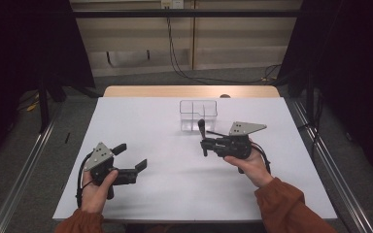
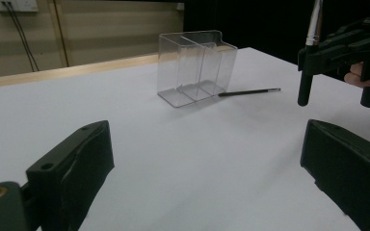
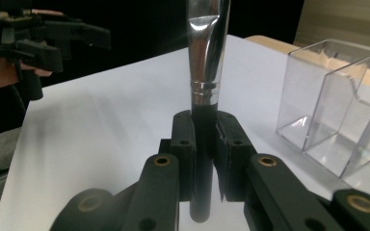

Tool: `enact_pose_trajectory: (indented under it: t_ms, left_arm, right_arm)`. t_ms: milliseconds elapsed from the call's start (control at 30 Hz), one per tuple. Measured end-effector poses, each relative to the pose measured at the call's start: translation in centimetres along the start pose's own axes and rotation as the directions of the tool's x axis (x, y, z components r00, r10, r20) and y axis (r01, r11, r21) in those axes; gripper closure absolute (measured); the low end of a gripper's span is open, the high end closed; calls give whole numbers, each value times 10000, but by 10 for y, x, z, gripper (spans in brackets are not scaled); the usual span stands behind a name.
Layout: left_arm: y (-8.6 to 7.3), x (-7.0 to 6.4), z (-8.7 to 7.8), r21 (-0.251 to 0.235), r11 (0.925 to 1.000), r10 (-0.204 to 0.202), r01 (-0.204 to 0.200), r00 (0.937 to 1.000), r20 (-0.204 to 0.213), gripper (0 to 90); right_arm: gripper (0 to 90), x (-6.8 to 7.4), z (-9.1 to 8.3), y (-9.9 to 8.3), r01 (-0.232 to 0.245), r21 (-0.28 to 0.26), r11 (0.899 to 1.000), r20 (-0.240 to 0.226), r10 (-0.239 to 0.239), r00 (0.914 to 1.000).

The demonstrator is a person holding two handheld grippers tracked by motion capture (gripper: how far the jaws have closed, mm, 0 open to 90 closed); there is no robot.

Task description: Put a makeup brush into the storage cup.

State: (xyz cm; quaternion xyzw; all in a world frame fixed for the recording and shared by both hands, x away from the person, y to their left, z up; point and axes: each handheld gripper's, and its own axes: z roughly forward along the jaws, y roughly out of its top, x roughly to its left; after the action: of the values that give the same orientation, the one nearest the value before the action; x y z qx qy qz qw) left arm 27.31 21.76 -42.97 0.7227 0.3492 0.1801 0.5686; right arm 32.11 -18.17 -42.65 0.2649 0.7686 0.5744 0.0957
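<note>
A brush (image 3: 204,72) is being held by the right gripper (image 1: 203,138), and the jaws are being pressed shut on its black handle. The brush is being kept upright, with its shiny metal part above the jaws and the end of its handle hanging just above the white worktop (image 1: 175,189). A clear box (image 1: 198,115) with two parts inside is being seen just behind this gripper, near the far edge of the worktop. A thin black stick (image 2: 249,91) is being seen lying flat on the worktop, just beside the box. The left gripper (image 1: 131,156) is being held low over the near left side of the worktop, well apart from the box. Its jaws are being kept wide open, and nothing is being gripped between them.
</note>
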Motion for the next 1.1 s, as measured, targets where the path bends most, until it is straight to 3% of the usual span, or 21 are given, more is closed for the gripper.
enact_pose_trajectory:
  t_ms: [67,133,267,367,533,700,900,1100]
  left_arm:
    - [-2,2,-5,-146,9999,-21,22,10000,73,36]
    - [-5,5,-11,-17,10000,84,-84,9998,-165,23]
    - [-11,10,-19,-216,9997,-71,61,9988,-479,20]
    - [-13,11,-21,-309,9994,-149,133,9985,-528,20]
    - [-14,9,-26,-497,9986,123,-158,9975,-703,20]
    - [-17,6,-29,-634,9980,-77,30,9972,-750,20]
    - [-19,1,-26,-457,9986,225,-253,9978,-616,20]
    - [-19,3,-27,-543,9984,146,-181,9978,-644,20]
  right_arm:
    - [801,-3,-2,3,25,-112,9999,119,-24,9999]
    - [801,-5,-3,6,14,-188,9998,221,-10,9998]
    - [801,-10,-4,9,1,-333,9994,453,14,9990]
    - [801,-13,-3,9,-44,-403,9992,576,67,9983]
    - [801,-19,-2,8,-70,-599,9982,842,120,9964]
    - [800,-25,-3,11,42,-627,9980,1039,24,9946]
    - [800,-35,-7,25,50,-1040,9946,1397,97,9902]
    - [800,-45,-3,33,61,-1012,9948,1607,103,9870]
